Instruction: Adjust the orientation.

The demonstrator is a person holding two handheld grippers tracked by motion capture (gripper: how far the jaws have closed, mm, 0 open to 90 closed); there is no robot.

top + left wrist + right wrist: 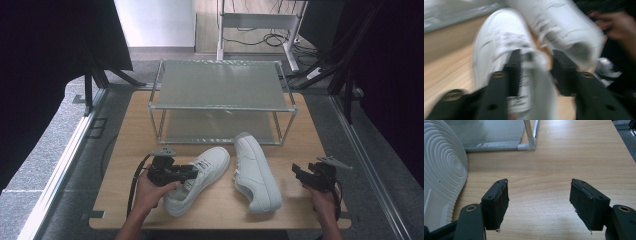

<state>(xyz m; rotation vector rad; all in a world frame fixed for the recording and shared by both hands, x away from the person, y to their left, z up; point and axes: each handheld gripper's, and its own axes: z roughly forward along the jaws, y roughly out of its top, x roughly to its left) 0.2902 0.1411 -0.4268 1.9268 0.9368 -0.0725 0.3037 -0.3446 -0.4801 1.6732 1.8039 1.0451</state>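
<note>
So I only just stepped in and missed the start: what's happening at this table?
A person works with a handheld gripper in each hand over a wooden table. The left gripper has its jaws around the collar of one white sneaker, which lies near the table's front. The second sneaker lies on its side beside it, sole towards the right gripper, which is open and holds nothing. Behind them stands a two-tier rack with bare shelves.

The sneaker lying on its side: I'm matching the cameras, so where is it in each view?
High view: the sneaker on its side, right of centre.
Left gripper view: upper right, blurred.
Right gripper view: ribbed sole at left edge.
Shared landmark: metal shelf rack.
</note>
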